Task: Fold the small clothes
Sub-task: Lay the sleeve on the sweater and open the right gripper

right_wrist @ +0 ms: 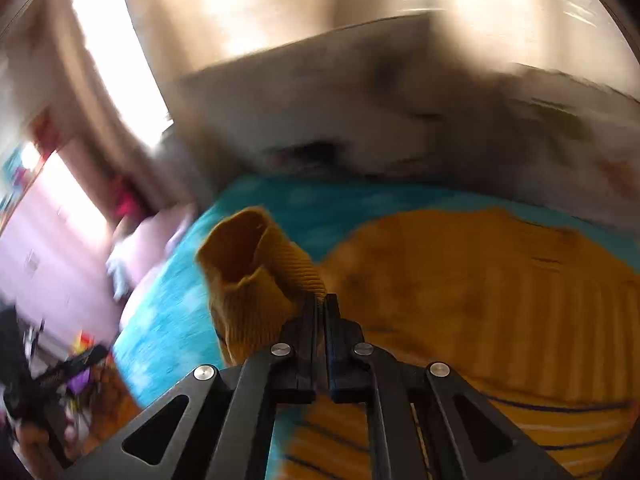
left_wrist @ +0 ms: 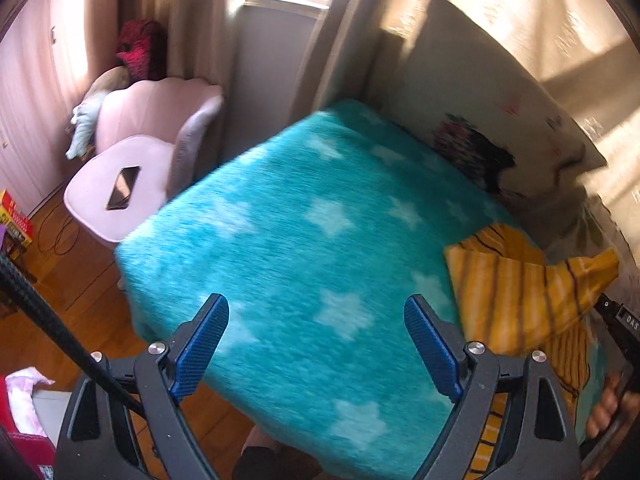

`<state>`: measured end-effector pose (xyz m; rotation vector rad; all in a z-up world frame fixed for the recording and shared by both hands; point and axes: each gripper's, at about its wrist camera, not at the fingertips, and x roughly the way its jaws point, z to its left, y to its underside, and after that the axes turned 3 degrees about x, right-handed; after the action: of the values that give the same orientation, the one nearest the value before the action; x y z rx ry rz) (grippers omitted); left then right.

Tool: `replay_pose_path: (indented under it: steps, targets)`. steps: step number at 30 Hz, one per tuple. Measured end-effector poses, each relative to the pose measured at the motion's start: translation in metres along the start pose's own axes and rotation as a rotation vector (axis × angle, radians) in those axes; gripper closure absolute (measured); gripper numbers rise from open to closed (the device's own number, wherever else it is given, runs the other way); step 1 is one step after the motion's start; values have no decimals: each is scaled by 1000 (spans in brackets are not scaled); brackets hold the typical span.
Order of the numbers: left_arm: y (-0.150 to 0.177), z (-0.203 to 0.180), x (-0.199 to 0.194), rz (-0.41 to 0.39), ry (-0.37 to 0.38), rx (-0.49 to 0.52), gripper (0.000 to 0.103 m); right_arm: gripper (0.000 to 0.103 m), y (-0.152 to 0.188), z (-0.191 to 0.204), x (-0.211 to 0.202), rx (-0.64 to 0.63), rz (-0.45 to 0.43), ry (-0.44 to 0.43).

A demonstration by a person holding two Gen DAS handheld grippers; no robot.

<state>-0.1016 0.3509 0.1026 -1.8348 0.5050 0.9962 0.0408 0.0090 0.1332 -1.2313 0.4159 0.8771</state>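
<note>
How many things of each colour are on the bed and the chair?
Yellow: 1, the striped garment, on the bed.
Teal: 1, the starry blanket, covering the bed.
Cream: 1, the pillow, at the wall.
Black: 1, the phone, on the pink chair.
Total: 4

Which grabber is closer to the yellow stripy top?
Right. The right gripper is shut on the yellow stripy top, pinching its ribbed cuff. The left gripper hangs open beside it over the blanket.
</note>
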Motion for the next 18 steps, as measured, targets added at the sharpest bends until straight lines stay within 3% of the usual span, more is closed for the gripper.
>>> replay_pose_path:
  steps: [2, 5, 10, 15, 18]
  targets:
    - [9, -27, 1, 7, 21, 36, 14, 99, -4, -65, -13, 102, -11, 86]
    - [25, -69, 5, 35, 53, 93, 14, 99, 7, -160, -27, 191, -5, 287]
    - [43, -122, 18, 92, 96, 160, 14, 101, 30, -243, -15, 246, 88, 429]
    - [62, -150, 22, 121, 90, 200, 14, 99, 46, -281, -40, 327, 70, 429]
    - [69, -159, 20, 121, 88, 205, 14, 88, 48, -292, -66, 342, 35, 426]
